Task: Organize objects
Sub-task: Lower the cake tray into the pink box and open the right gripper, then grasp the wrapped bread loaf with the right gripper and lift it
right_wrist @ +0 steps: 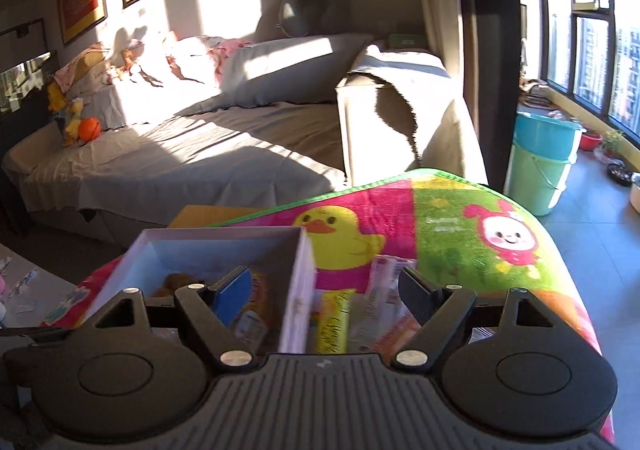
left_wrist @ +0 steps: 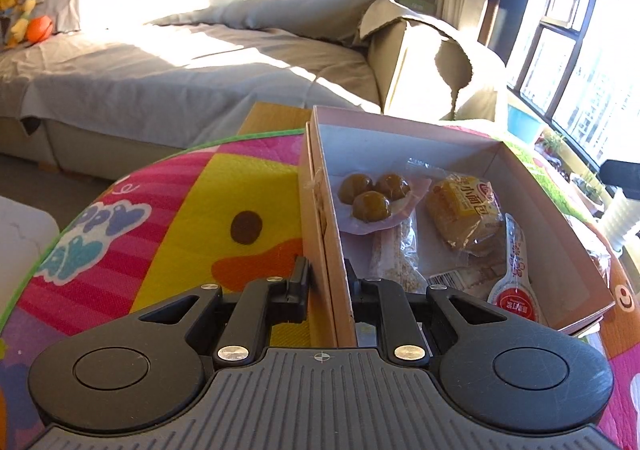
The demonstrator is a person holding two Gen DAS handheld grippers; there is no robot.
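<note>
A: Left gripper (left_wrist: 327,282) — jaws pinched onto the near left wall of the cardboard box (left_wrist: 400,134), one finger outside, one inside. Box sits on the cartoon play mat (left_wrist: 192,210).

B: Contents from that side?

A: Three brown balls in a clear pack (left_wrist: 374,196) at the far left of the box. A wrapped small bread (left_wrist: 464,210) just right of them. A sesame bar packet (left_wrist: 394,254) nearer the gripper. A pack with a red round label (left_wrist: 516,290) against the right wall.

B: Right gripper (right_wrist: 326,296)?

A: Jaws spread wide, gripping nothing. It straddles the box's right wall (right_wrist: 298,290): left finger over the inside, right finger over the mat outside.

B: Anything outside the box there?

A: A yellow snack packet (right_wrist: 334,324) lies just beside the wall, and a pale, orange-printed wrapper (right_wrist: 384,302) next to it, both on the mat between the fingers. Print too blurred to read.

B: Surroundings?

A: Grey sofa (right_wrist: 180,154) behind the mat; blue bucket (right_wrist: 546,140) stacked in a green one by the window.
</note>
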